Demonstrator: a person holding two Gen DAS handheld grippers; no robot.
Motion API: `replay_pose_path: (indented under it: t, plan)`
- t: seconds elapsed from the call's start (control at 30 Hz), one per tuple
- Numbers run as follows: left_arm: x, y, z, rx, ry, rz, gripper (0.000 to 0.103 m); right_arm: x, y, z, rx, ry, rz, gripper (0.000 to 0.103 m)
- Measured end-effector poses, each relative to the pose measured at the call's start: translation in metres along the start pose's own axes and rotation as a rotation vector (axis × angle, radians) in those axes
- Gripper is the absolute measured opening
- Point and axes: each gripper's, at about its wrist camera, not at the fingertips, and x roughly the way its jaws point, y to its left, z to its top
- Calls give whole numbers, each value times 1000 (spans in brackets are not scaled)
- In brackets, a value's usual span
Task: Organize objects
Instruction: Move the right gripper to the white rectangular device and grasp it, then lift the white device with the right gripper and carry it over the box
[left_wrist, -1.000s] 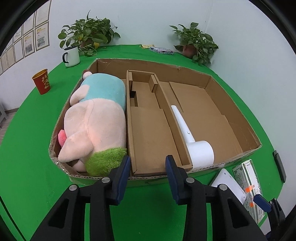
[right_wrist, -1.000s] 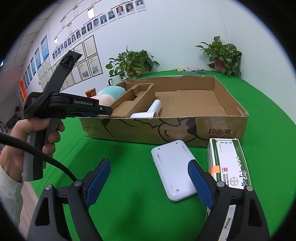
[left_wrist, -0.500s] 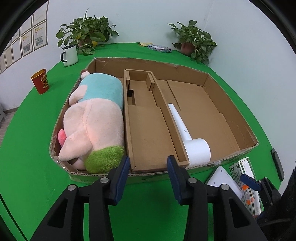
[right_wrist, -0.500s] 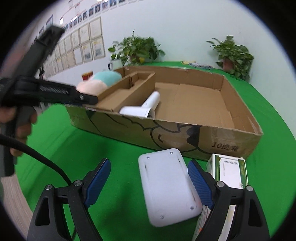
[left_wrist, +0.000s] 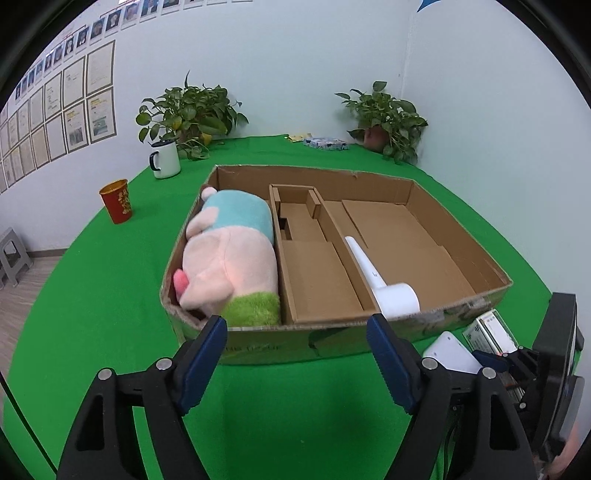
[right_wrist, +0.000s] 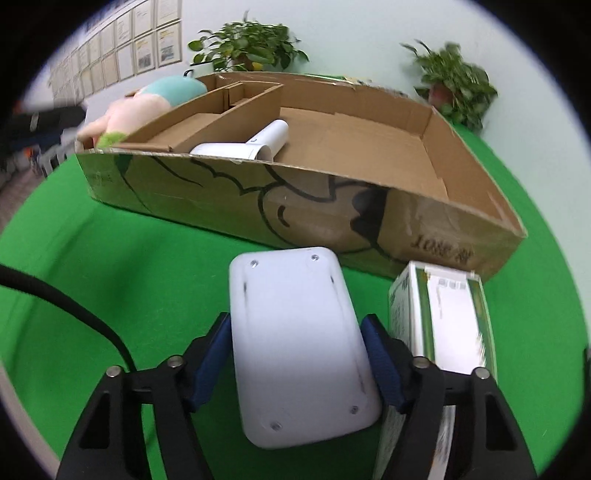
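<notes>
A shallow cardboard box (left_wrist: 314, 171) on the green table holds a pink plush toy (left_wrist: 232, 258) in its left bay and a white hair dryer (left_wrist: 395, 295) by the middle divider. My left gripper (left_wrist: 295, 325) hovers in front of the box's near wall. Its jaws are opening and nothing is between them. A flat white device (right_wrist: 295, 350) lies on the cloth in front of the box. My right gripper (right_wrist: 295, 321) straddles it, jaws closing, with both blue pads against its long sides. A green-and-white carton (right_wrist: 450, 314) lies just right of it.
A red cup (left_wrist: 116, 201) and a white mug (left_wrist: 166, 160) stand left of the box. Two potted plants (left_wrist: 188, 114) (left_wrist: 388, 118) and a small packet (left_wrist: 325, 143) sit at the back. A black cable (right_wrist: 74, 306) crosses the cloth at left.
The left gripper's jaws have spread wide and it has drawn back from the box. The right gripper has come down over the white device and its jaws have narrowed onto its sides.
</notes>
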Motion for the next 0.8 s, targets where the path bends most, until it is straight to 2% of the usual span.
replay_pose_path:
  t: [0.07, 0.17, 0.2, 0.23, 0.3, 0.37, 0.5, 0.53, 0.6, 0.7, 0.77, 0.8]
  plan:
    - [-2, 3, -9, -8, 14, -36, 77, -8, 0, -5, 61, 20, 71, 66]
    - [2, 3, -24, -17, 52, -89, 77, -23, 8, -19, 69, 10, 198, 69]
    - [6, 3, -28, -12, 76, -106, 78, -29, 10, -23, 63, -11, 211, 80]
    - [12, 1, -35, -1, 112, -122, 78, -37, 13, -28, 52, -42, 208, 86]
    - [20, -1, -42, -6, 154, -155, 78, -49, 19, -37, 8, -91, 182, 86]
    - [27, -4, -50, -34, 187, -219, 78, -51, 23, -42, -33, -103, 185, 86]
    - [54, -12, -62, -116, 304, -406, 78, -46, 28, -44, -45, -100, 200, 86]
    - [61, -14, -64, -136, 332, -429, 78, -46, 28, -46, -46, -98, 199, 86]
    - [61, -19, -65, -149, 300, -438, 84, -42, 30, -47, -36, -88, 209, 86]
    - [66, -25, -68, -184, 336, -504, 84, -38, 29, -46, -25, -81, 202, 83]
    - [67, -31, -71, -182, 343, -503, 84, -35, 29, -43, -20, -78, 186, 77]
    - [66, -34, -75, -170, 337, -495, 84, -35, 28, -43, -16, -71, 174, 68]
